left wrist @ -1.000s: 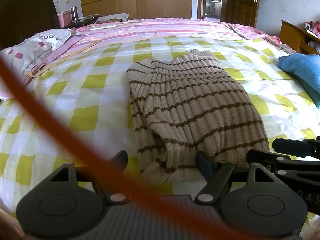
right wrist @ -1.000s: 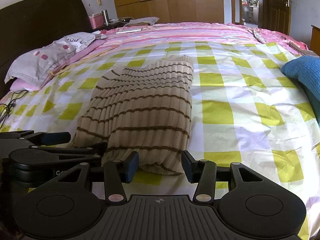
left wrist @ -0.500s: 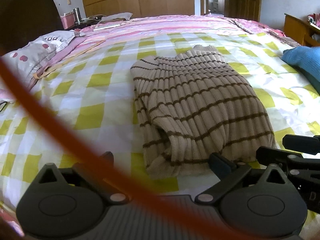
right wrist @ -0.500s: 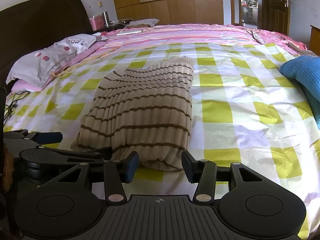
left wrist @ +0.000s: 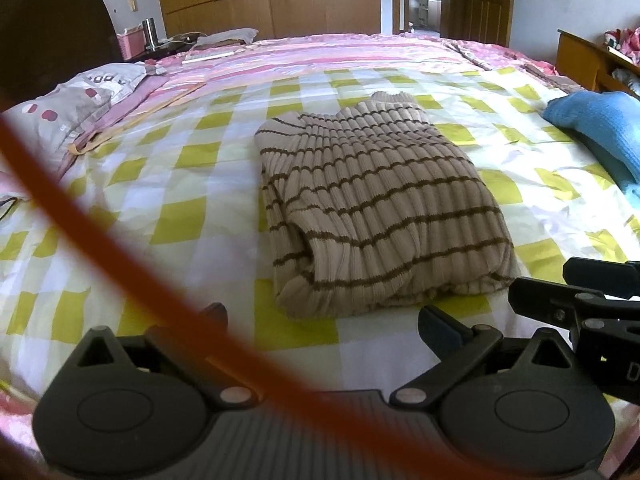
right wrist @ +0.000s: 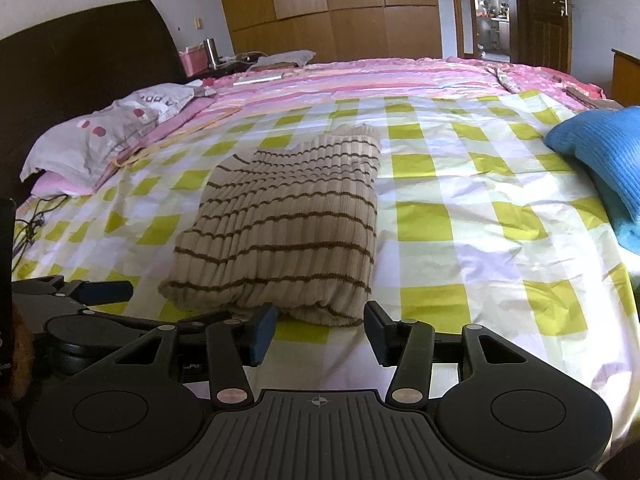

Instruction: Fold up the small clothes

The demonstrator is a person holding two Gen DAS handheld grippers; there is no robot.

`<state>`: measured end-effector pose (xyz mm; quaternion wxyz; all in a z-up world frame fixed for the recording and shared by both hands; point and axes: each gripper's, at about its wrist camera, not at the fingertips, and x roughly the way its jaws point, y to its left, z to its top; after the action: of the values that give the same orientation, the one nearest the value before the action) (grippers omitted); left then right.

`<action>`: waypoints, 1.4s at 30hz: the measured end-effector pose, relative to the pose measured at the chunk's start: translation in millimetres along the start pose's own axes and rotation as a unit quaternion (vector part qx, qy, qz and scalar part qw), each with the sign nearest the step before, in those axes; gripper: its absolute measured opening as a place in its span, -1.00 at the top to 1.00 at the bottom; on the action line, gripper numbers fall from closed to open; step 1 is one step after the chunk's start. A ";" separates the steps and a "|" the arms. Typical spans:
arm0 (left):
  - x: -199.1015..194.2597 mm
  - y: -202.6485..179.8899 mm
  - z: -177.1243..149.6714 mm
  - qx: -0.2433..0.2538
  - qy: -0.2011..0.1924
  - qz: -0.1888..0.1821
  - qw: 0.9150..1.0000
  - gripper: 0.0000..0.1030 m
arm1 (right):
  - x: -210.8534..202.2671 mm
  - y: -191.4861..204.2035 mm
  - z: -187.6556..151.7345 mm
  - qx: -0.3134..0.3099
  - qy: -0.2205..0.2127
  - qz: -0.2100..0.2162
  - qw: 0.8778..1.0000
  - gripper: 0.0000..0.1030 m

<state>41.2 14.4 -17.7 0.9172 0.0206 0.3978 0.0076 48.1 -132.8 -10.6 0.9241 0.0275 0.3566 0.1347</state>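
Striped ribbed sweater (left wrist: 372, 204) lies folded on the checked bed (left wrist: 188, 184), both hand-held grippers — left (left wrist: 328, 320), right (right wrist: 320, 336) — spread wide and empty just short of its near hem; soft, light, floppy knit, best pinched at hem corners

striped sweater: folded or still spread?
Folded. The striped sweater lies as a compact doubled rectangle on the checked bedsheet, no sleeves sticking out.
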 end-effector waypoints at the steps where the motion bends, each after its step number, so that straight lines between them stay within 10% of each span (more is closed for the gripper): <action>1: -2.2 0.5 -1.2 -0.001 0.000 -0.001 1.000 -1.00 | -1.8 0.5 -1.3 0.001 -0.001 0.000 1.000 0.00; 42: -34.8 3.8 -34.8 0.003 -0.003 0.025 1.000 -1.00 | -12.8 4.4 -40.9 0.020 0.023 -0.028 0.999 -0.08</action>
<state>-7.9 18.2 -15.9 0.9179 0.0330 0.3944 0.0297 10.8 -133.9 -32.1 0.9184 0.0333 0.3808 0.1022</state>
